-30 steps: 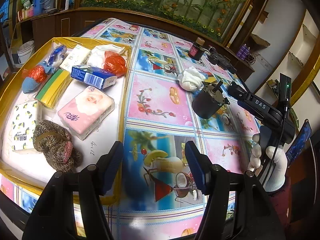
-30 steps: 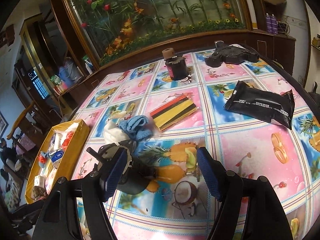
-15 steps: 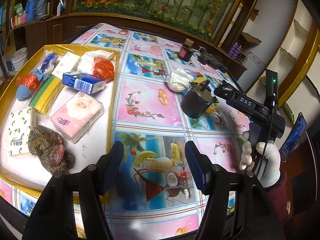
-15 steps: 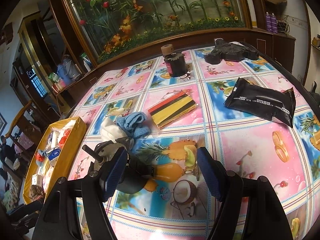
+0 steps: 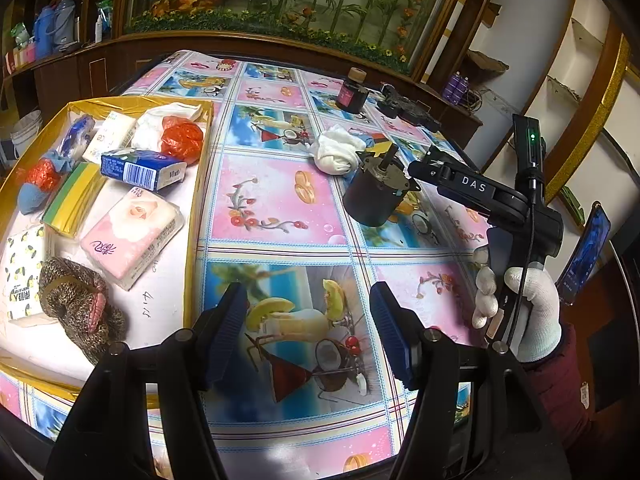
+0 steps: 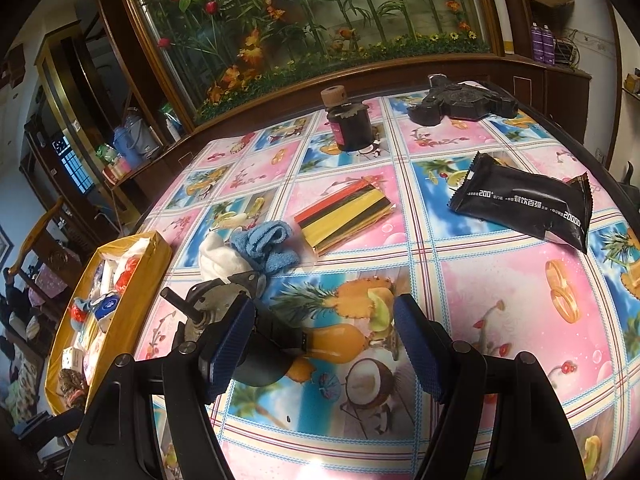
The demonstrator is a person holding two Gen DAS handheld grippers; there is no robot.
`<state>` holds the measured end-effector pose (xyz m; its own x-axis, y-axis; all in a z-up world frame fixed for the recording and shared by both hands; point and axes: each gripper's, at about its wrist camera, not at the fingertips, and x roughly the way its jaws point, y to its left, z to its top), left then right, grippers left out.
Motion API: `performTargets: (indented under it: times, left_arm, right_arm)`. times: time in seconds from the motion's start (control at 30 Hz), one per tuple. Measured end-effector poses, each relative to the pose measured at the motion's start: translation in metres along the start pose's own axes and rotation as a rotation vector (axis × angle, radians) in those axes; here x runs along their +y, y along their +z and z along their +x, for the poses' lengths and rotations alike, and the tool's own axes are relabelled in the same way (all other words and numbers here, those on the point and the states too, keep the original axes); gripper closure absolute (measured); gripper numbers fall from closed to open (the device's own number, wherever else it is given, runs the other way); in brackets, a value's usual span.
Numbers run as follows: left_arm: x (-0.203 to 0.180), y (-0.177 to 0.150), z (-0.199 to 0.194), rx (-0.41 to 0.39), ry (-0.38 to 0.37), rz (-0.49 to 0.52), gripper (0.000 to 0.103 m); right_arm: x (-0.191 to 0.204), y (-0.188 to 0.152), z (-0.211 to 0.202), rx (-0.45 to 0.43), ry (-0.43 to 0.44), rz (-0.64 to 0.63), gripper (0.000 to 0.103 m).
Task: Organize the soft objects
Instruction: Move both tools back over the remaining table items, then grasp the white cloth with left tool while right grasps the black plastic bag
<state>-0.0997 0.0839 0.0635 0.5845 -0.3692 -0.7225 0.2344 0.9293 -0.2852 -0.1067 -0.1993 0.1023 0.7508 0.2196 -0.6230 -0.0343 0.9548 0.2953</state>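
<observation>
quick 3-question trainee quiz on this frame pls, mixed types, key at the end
1. True or false: the pink tissue pack lies inside the gold tray.
2. The blue sock touches which thing? A) white cloth bundle B) black pouch C) dark jar
3. Fill in: the left gripper and right gripper each have jaws that are ____, with nothing between them.

Key: 1 true; 2 A; 3 open
</observation>
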Motion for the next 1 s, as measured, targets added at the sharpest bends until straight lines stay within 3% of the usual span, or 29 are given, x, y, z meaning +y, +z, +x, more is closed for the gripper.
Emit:
performTargets:
  times: [0.4, 0.63, 0.87, 1.0]
  left_arm:
    - [-0.002, 0.003, 0.003, -0.01, 0.018, 0.037, 0.04]
    - [-0.006, 0.047, 0.005, -0.045, 0.06, 0.076, 0.04]
    - [-0.009, 0.103, 0.052, -0.012, 0.058, 0.108, 0.041]
    - [-0.015, 0.133, 0.089, 0.032, 0.003, 0.087, 0.041]
  right_arm:
    - [0.004, -0.001, -0.002, -0.018, -0.034, -0.021, 0.028]
    - [-0.01, 0.015, -0.025, -0.075, -0.012, 0.01, 0.027]
    - [-0.051, 0.043, -0.027, -0.094, -0.078, 0.115, 0.027]
    - [-0.06, 0.048, -0.016, -0.062, -0.031, 0.169, 0.026]
